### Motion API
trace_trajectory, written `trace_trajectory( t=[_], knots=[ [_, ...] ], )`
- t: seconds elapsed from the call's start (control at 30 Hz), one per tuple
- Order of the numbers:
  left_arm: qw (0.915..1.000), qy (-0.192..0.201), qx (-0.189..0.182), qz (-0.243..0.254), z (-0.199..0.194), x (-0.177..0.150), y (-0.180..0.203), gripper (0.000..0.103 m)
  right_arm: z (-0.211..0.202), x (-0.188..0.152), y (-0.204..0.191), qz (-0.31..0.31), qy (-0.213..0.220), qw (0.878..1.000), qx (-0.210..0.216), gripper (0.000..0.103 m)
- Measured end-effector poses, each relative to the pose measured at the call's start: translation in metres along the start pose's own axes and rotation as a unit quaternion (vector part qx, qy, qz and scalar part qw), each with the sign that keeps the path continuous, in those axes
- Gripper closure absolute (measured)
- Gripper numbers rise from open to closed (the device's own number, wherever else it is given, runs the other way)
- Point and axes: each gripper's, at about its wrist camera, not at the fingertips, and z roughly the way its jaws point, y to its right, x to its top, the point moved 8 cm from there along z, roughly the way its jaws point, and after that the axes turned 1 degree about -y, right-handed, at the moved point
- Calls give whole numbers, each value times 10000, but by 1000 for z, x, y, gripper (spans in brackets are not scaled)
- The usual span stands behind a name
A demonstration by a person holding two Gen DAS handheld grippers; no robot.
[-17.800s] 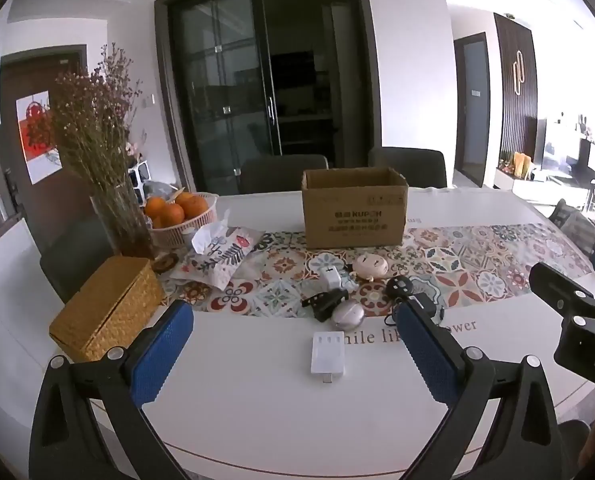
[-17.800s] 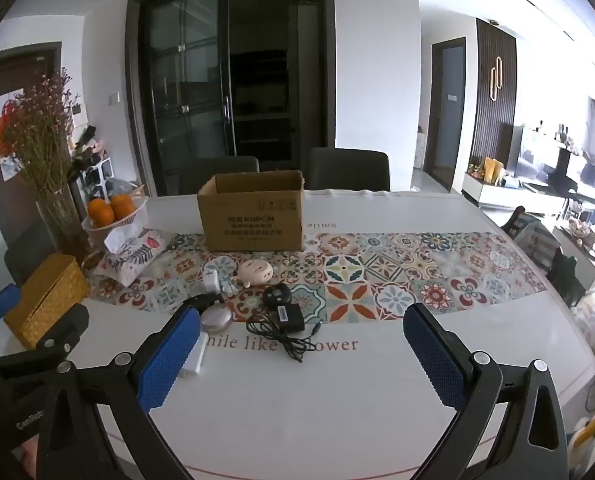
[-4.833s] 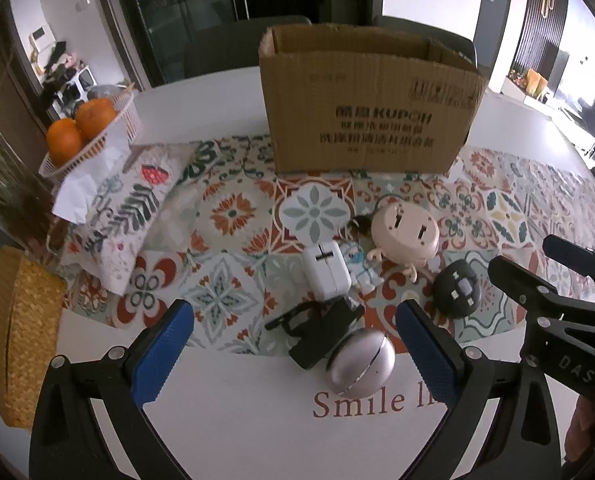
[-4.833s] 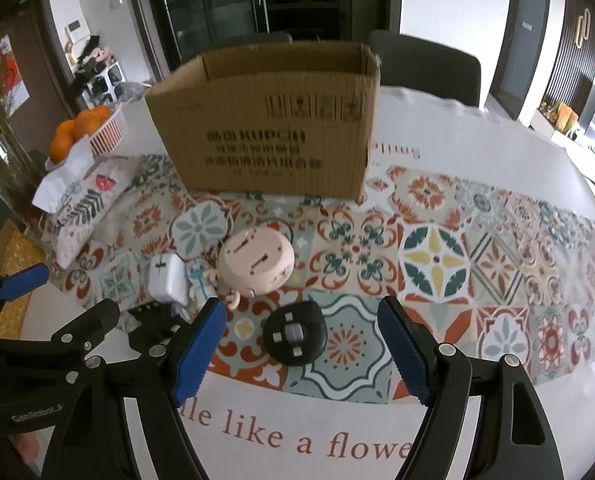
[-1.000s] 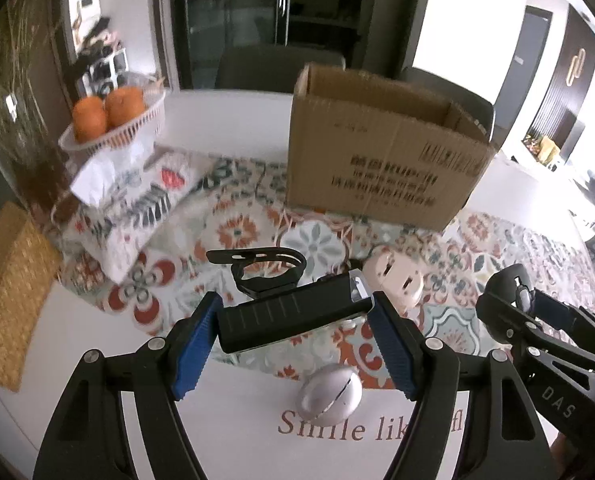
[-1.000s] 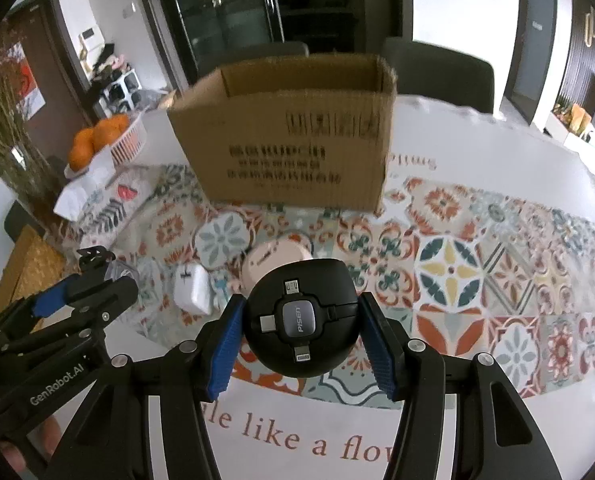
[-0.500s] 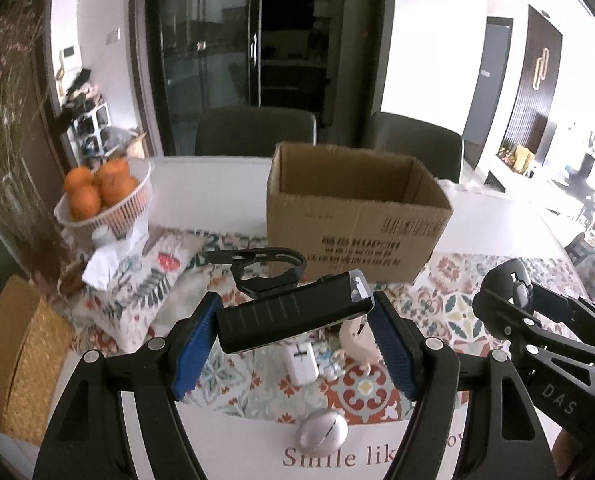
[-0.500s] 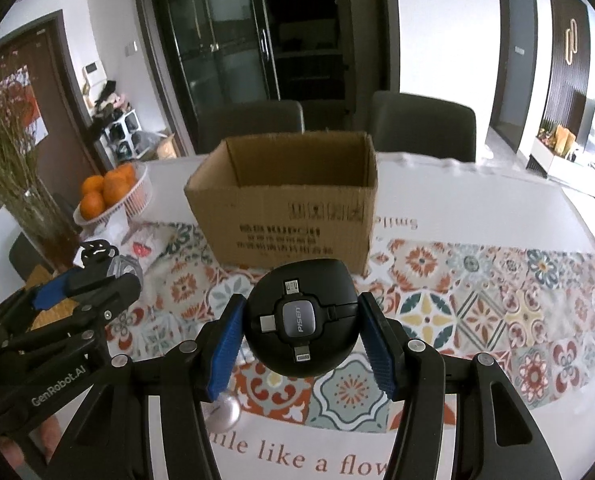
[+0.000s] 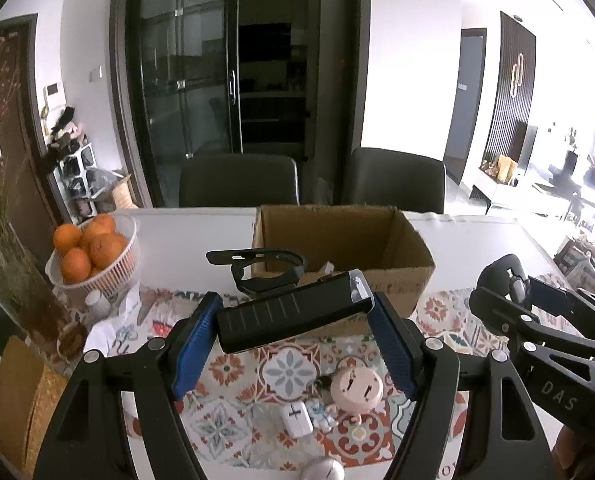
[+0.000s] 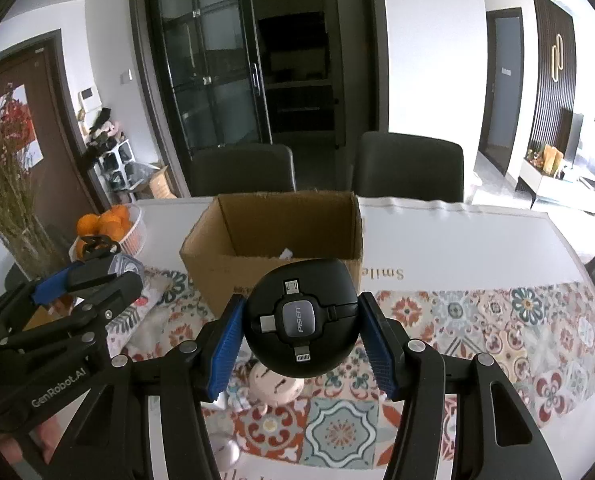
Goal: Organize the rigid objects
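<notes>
You stand in home dining room. Counter (image 9: 201, 224) white, with patterned tile-print runner (image 10: 497, 320). Two dark upholstered chairs (image 9: 239, 180) pushed in at far side. Basket of oranges (image 9: 93, 256) and vase of dried flowers (image 10: 13, 208) at left. Glass-door cabinet (image 10: 217, 80) behind. Living area with low TV stand (image 10: 557, 184) opens at right.

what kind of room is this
Most likely a home dining area: a white table with a patterned runner, upholstered chairs behind it, a basket of oranges, and glass cabinet doors. A living space opens on the right.
</notes>
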Motion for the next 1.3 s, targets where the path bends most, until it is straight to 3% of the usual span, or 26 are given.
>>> trace_trajectory(
  t=[0.33, 0.73, 0.97, 1.3],
  knots=[
    [9999, -21, -137, 50, 20, 31, -1, 29, 17, 34, 3, 28, 150, 9999, 16, 46],
    [9994, -213, -186, 216, 55, 68, -4, 29, 52, 71, 4, -31, 30, 10000, 38, 46],
    [9983, -448, -135, 357, 83, 88, -7, 29, 84, 93, 10, -53, -237, 9997, 23, 46],
    [9918, -1213, -235, 332, 138, 85, -7, 29, 144, 98, 12, -109, -983, 9949, 190, 46]
  ],
)
